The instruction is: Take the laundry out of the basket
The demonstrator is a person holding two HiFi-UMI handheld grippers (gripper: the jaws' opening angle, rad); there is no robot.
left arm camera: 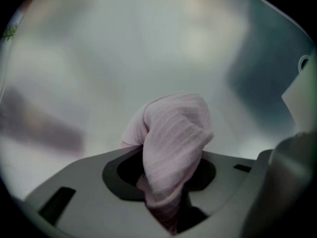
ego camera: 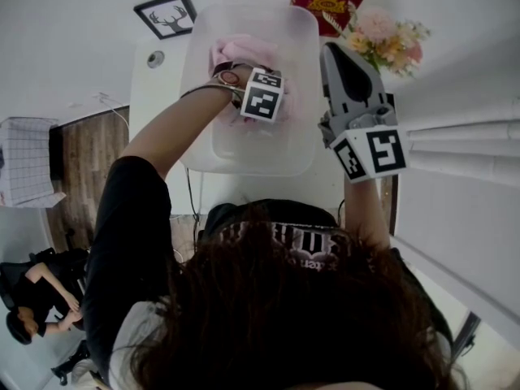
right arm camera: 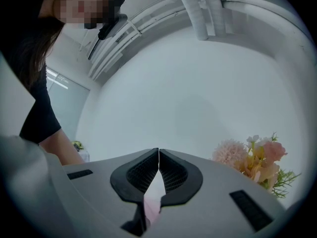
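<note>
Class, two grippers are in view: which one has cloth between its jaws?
The left gripper, inside the basket, clamps pink cloth; the right gripper is shut, empty.

Head view: bright, even, diffuse room light. White tabletop [ego camera: 159, 104] near washout; shadows soft, faint. Strong barrel distortion, straight lines bowed toward rim.
Left gripper view: pink cloth [left arm camera: 173, 138] sharp, ribbed weave legible; basket wall [left arm camera: 99, 58] behind it milky, out of focus, darker patch upper right.
Right gripper view: crisp, flat light off white wall [right arm camera: 188, 93].
Black vignette in corners of both gripper views.
</note>
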